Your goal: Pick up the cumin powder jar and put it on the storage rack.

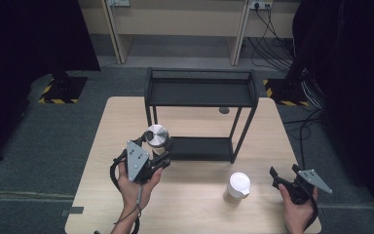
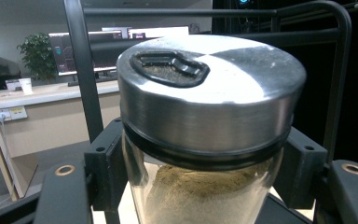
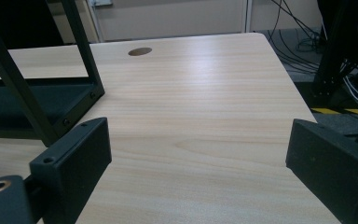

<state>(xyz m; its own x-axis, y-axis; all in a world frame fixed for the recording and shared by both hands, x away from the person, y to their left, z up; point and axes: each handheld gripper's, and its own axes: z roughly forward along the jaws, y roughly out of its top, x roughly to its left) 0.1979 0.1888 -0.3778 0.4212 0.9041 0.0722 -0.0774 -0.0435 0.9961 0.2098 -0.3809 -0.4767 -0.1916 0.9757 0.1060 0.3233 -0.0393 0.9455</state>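
Observation:
My left gripper [image 1: 159, 152] is shut on a glass jar [image 1: 157, 139] with a brushed metal lid, held above the table just left of the black rack's lower shelf. In the left gripper view the jar [image 2: 209, 140] stands upright between the two black jaws, half full of a tan powder, its lid [image 2: 212, 88] carrying a dark flip tab. My right gripper [image 1: 283, 176] rests near the table's right front corner, its jaws wide apart. Between those jaws [image 3: 198, 154] lies only bare wood.
A black two-shelf metal rack [image 1: 202, 92] stands at the back middle of the wooden table [image 1: 195, 204]. A white lidded cup [image 1: 238, 185] sits in front of it, left of my right gripper. A cable hole [image 1: 224, 110] lies under the upper shelf.

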